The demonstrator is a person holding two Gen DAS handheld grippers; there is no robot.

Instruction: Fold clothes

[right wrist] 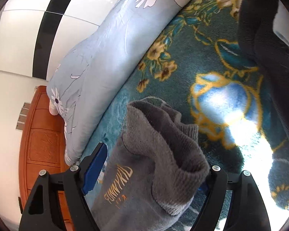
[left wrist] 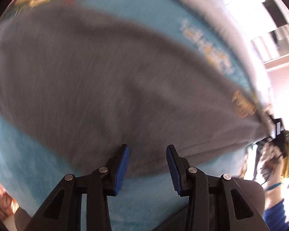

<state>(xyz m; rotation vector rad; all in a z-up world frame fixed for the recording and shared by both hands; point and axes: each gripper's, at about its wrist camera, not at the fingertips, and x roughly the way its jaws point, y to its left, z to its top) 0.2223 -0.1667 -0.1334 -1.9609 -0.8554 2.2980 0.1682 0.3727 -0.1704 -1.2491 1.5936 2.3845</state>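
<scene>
A grey garment (left wrist: 98,80) with gold lettering lies stretched over a light blue garment (left wrist: 23,154) and fills the blurred left wrist view. My left gripper (left wrist: 147,159) is open, its blue pads (left wrist: 123,165) apart just in front of the grey cloth's near edge, holding nothing. In the right wrist view the grey garment's ribbed collar end (right wrist: 160,150), printed "FUNNYKID", is bunched between the fingers of my right gripper (right wrist: 150,165). The left blue pad (right wrist: 94,169) stands off the cloth; the right pad is hidden behind it. The other gripper shows at the cloth's far right corner (left wrist: 279,134).
A teal floral blanket (right wrist: 183,61) covers the bed. A pale blue flowered quilt (right wrist: 98,53) lies rolled along its far side. A wooden headboard (right wrist: 42,138) and white wall panels stand to the left. A dark fuzzy garment (right wrist: 269,38) lies at the upper right.
</scene>
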